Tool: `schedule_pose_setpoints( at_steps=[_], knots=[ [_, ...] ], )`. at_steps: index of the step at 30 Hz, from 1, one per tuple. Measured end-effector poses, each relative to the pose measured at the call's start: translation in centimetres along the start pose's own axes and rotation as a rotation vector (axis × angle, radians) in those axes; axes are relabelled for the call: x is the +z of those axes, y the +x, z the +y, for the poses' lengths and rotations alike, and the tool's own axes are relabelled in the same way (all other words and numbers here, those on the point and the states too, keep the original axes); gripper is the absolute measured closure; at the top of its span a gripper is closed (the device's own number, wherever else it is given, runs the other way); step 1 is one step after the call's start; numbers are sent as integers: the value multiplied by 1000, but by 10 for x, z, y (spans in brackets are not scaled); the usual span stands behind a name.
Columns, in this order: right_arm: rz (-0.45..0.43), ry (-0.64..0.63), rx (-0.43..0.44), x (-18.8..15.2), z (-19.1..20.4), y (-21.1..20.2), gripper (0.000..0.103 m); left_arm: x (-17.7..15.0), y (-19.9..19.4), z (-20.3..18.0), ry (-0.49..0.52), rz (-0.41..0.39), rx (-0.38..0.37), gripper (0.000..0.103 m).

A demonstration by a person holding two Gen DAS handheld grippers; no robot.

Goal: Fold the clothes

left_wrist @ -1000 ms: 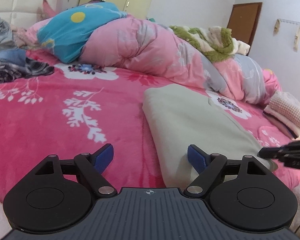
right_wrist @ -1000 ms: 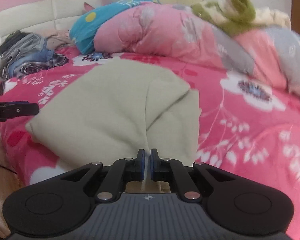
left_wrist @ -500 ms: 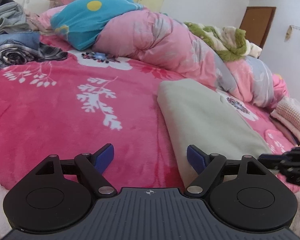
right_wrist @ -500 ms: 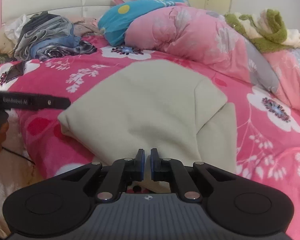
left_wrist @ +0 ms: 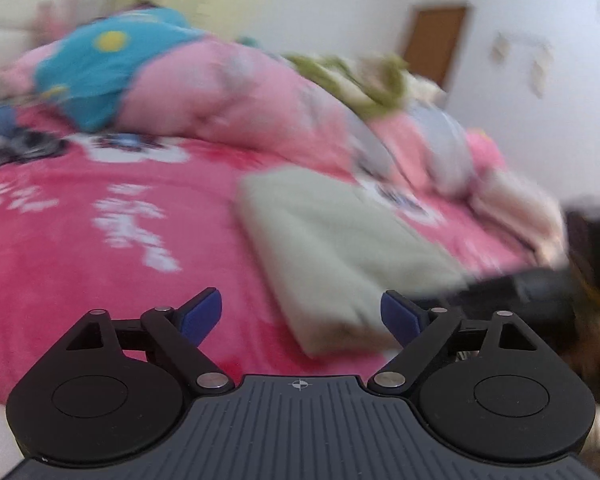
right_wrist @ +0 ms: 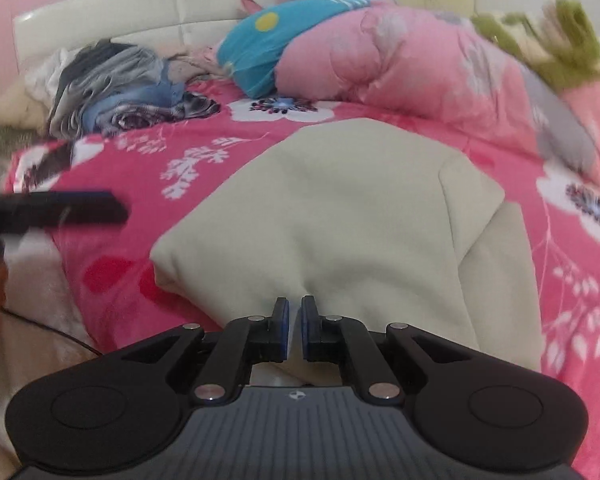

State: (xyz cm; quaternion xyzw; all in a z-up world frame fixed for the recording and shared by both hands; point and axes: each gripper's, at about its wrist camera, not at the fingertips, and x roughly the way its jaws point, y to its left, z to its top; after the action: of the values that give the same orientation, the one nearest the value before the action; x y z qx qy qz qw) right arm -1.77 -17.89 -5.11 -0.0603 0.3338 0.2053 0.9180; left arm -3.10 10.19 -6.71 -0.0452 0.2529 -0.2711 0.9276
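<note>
Holding the left tongs wide, with nothing pressed between the pads, just short of the near left corner of the beige garment. Having just been spreading them further. Seeing the garment lying partly folded on the pink bed, close to its near edge.

Judging the step: lining up for a second grip so both near corners can be carried over together. Best done by sliding the left pads around the whole thickness of that corner, catching every layer before closing, and matching the height of the other hand so the fold stays square.

Pinching, on the right, what appears to be the garment's near hem in the right tongs, closed to a narrow slit, with the cloth puckering toward the tips. Keeping that pull gentle to avoid dragging the stack off the bed.

Comparing with a second ago: showing the left view smeared by motion, bringing the headboard and the heap of loose clothes further into the right view, and gripping just as tightly on the right.
</note>
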Motion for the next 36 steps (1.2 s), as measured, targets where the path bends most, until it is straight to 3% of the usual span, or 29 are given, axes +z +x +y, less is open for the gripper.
schedule_pose_setpoints(
  at_steps=[4,9,15,22,29,36],
  knots=[
    [-1,26,11,1,-4,0,98,-10,15,-22,107,33,112,19],
    [-7,45,17,-3,-5,1,98,-9,18,-15,45,19,147,20],
    [-12,54,19,-5,-5,2,98,-14,31,-12,41,86,214,20],
    [-14,58,14,-5,-4,2,98,-12,32,-8,-34,41,186,20],
    [-13,48,-1,-5,0,2,98,-17,31,-9,-80,-1,253,20],
    [-16,59,13,-6,-3,1,98,-19,23,-3,-103,12,287,21]
  ],
)
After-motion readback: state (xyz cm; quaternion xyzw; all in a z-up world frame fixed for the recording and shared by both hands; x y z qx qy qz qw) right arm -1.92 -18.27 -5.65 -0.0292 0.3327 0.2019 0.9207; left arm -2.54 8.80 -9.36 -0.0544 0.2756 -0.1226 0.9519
